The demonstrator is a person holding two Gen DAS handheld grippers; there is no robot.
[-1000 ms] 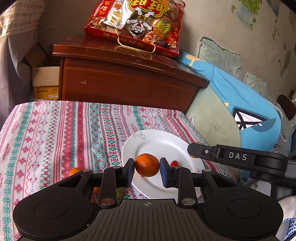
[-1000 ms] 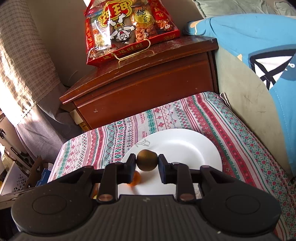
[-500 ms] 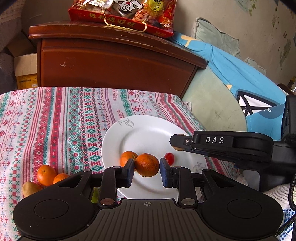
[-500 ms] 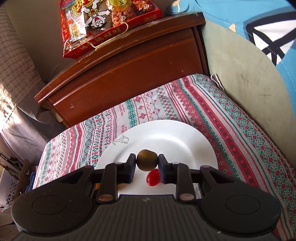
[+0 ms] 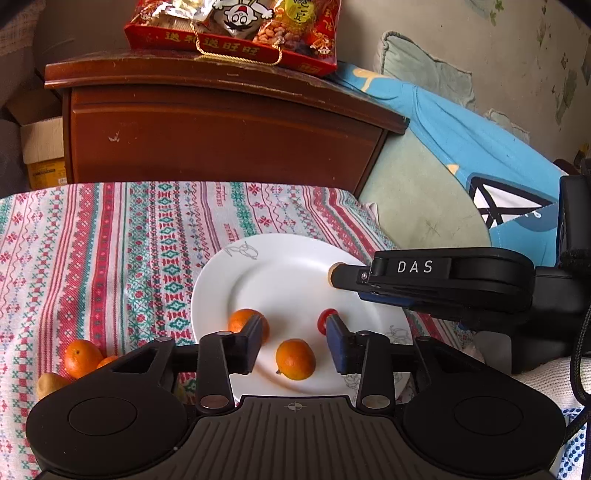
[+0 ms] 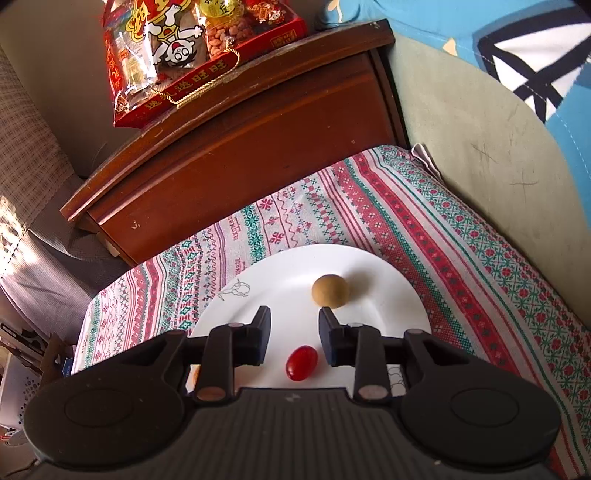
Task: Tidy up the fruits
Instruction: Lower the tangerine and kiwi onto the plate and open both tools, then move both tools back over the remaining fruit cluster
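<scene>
Now both grippers' jaws opening: left gripper (image 5: 297, 338) off orange (image 5: 295, 359) (on plate (image 5: 236, 273)), right gripper (image 6: 294, 334) empty.

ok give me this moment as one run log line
left gripper: opening, clear of orange on plate | right gripper: opening, clear of brown fruit on plate | cherry tomato on plate | more fruit on cloth

Behind the striped red, green and white patterned cloth (image 5: 110, 240), a dark brown wooden cabinet (image 5: 221, 129) bearing a red plastic snack bag (image 5: 236, 26). Right, blue cushion (image 5: 461, 133) against a stained pale wall (image 5: 480, 44). Sunlit.
</scene>
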